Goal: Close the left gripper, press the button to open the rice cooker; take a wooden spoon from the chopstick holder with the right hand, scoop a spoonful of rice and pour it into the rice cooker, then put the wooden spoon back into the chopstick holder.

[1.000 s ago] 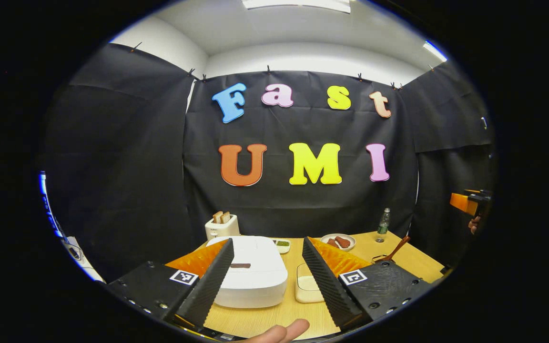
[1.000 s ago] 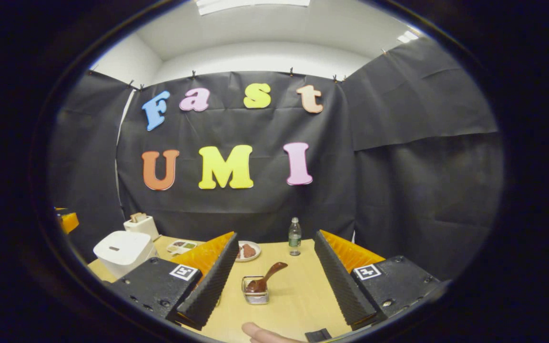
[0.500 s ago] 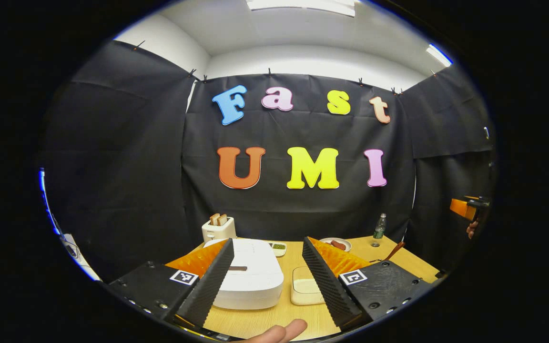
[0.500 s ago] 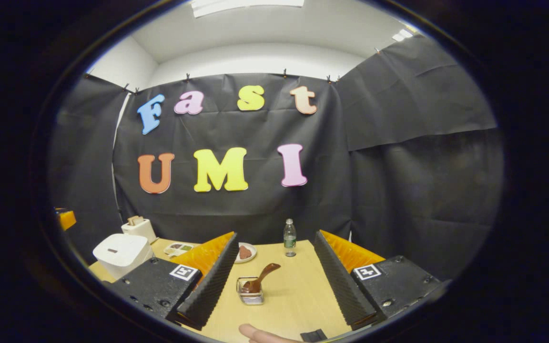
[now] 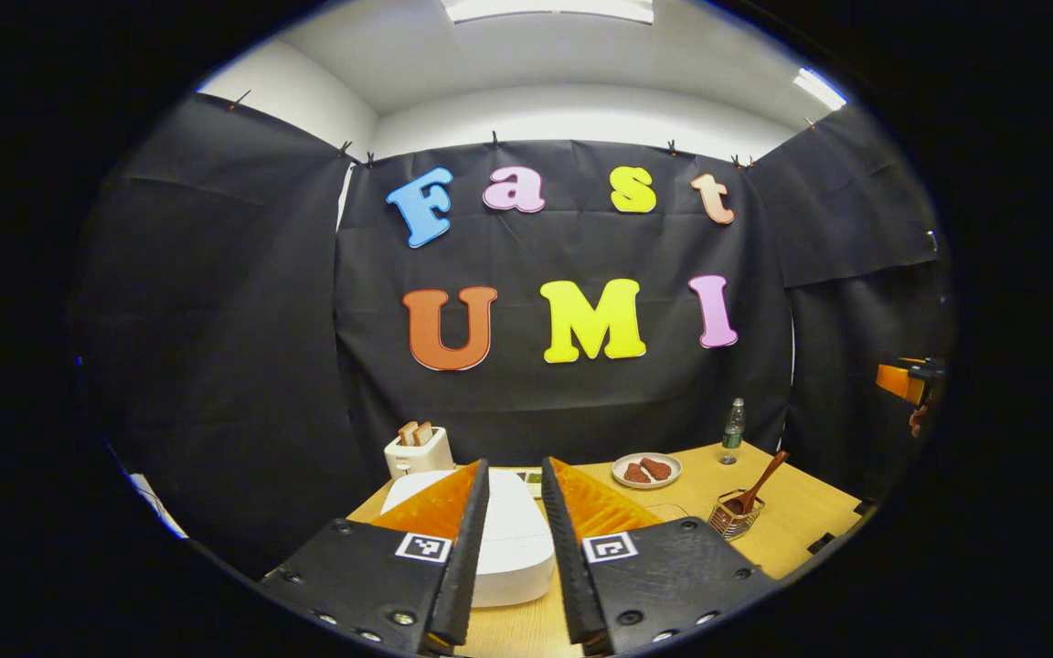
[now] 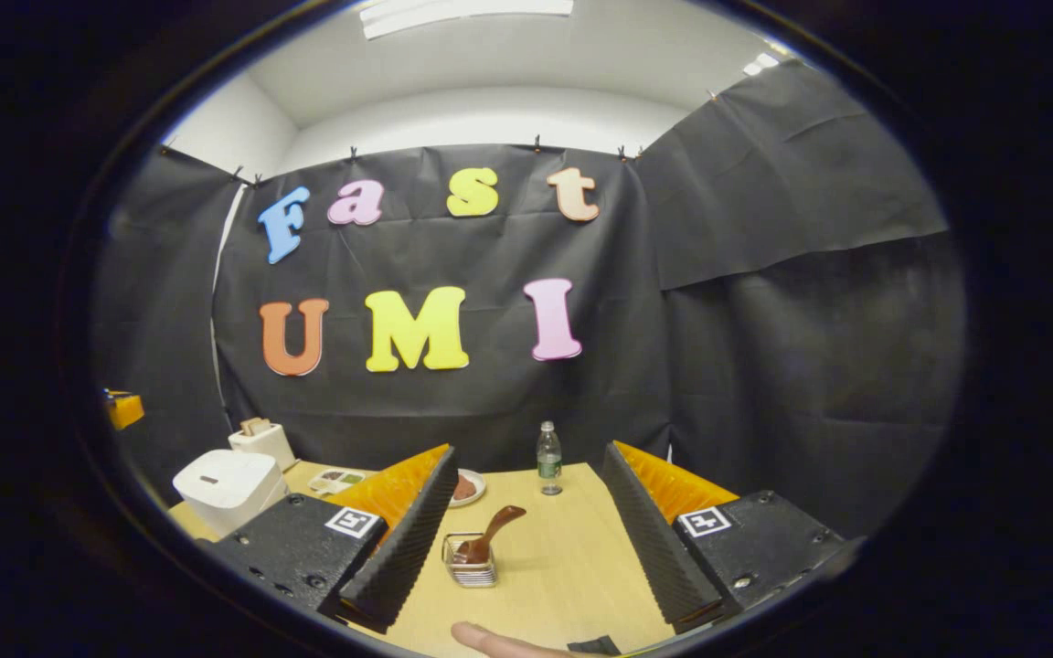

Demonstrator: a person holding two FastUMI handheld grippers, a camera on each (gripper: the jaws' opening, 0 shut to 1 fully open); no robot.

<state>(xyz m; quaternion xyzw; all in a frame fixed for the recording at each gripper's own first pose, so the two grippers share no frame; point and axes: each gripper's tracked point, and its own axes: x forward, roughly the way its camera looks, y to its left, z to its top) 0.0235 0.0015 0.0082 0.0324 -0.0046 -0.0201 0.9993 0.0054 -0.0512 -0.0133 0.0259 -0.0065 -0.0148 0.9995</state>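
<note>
- Left gripper (image 5: 515, 548): jaws narrowed to a slim gap, nothing between them, above the closed white boxy rice cooker (image 5: 513, 539) at the table's left.
- Right gripper (image 6: 526, 539): jaws wide, empty.
- Small wire-mesh chopstick holder (image 6: 469, 565) on bare wooden tabletop (image 6: 572, 567), open room around it; brown wooden spoon (image 6: 488, 536) in it, handle tilted up-right.
</note>
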